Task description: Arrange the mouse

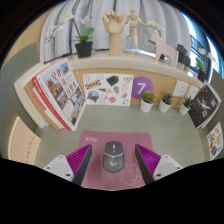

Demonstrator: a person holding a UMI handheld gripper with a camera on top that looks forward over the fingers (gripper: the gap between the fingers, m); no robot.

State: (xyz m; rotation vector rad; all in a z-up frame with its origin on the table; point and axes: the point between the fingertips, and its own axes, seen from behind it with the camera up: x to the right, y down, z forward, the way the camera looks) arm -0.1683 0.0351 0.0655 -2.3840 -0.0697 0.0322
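Note:
A dark grey computer mouse (112, 154) lies on a pink mouse mat (100, 178) printed with the word "Kitty" and a line drawing. The mat lies on a pale green desk (50, 140). My gripper (112, 162) is open. Its left finger (79, 160) and right finger (147, 158), each with a magenta pad, stand on either side of the mouse. There is a gap at both sides, so the mouse stands between them and rests on the mat.
Beyond the mat an open magazine (56, 92), picture cards (105, 88), a purple "7" card (141, 88) and small potted plants (148, 100) line the desk's back. A shelf above holds a potted plant (85, 42), a wooden mannequin (115, 32) and a wooden animal (160, 47).

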